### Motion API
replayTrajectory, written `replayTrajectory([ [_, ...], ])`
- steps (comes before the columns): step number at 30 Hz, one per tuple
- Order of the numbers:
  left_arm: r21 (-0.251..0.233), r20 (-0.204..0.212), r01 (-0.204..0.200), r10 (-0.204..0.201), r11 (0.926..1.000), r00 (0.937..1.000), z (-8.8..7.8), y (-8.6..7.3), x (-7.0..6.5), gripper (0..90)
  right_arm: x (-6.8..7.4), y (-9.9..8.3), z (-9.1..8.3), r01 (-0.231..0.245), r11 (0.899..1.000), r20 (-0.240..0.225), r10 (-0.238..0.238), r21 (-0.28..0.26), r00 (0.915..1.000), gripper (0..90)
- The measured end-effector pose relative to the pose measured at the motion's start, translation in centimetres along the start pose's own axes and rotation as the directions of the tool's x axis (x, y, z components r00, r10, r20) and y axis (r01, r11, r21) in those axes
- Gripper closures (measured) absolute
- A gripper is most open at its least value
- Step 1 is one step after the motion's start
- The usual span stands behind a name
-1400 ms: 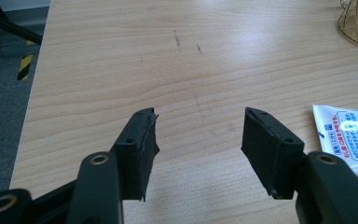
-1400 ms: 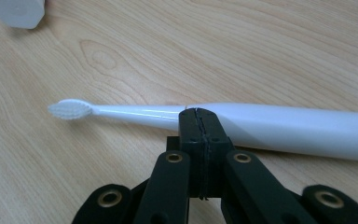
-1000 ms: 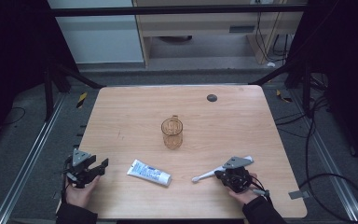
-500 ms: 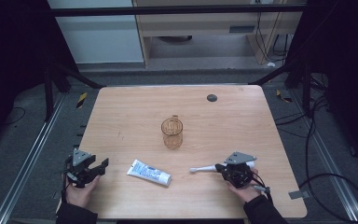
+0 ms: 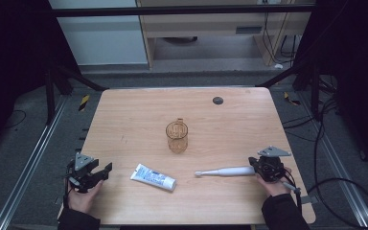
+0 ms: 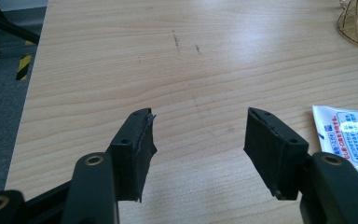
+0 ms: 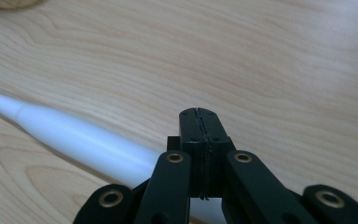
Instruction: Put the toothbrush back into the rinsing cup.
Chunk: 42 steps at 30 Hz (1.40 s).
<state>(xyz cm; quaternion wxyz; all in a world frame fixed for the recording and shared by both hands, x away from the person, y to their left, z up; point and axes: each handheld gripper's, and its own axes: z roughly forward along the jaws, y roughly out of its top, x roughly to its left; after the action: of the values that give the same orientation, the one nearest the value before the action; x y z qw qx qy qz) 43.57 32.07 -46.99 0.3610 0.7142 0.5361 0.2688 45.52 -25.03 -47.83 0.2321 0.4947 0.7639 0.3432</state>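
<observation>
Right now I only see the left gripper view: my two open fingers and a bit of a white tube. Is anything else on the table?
Observer: Yes, a white electric toothbrush lies to the right of that toothpaste tube.
Operator: Is somebody holding it?
Observer: The right gripper sits at its thick end with its fingers shut. The toothbrush runs beside them, not between them.
Operator: What's the goldy thing in my top corner?
Observer: An amber cup with a handle, standing upright in the middle of the table.
</observation>
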Motion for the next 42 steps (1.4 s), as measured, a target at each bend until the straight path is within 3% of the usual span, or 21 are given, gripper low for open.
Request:
replayTrajectory([
  [7, 0.004, -0.004, -0.009, 0.009, 1.0000, 1.0000, 0.0, 0.0, 0.0, 41.3, -0.6, -0.5, 0.2, 0.004, 0.999, 0.029, -0.005, 0.042, 0.9996, 90.0],
  [20, 0.004, -0.002, -0.012, 0.012, 0.9999, 0.9999, 0.0, -0.1, 0.0, 40.8, -0.4, -1.3, -0.2, 0.022, 0.997, 0.032, -0.024, 0.069, 0.9992, 89.9],
  [42, -0.001, 0.002, -0.012, 0.012, 0.9999, 0.9999, -0.2, -0.1, -0.1, 40.5, 1.1, -2.6, -2.2, 0.039, 0.997, -0.016, -0.038, 0.066, 0.9991, 89.9],
])
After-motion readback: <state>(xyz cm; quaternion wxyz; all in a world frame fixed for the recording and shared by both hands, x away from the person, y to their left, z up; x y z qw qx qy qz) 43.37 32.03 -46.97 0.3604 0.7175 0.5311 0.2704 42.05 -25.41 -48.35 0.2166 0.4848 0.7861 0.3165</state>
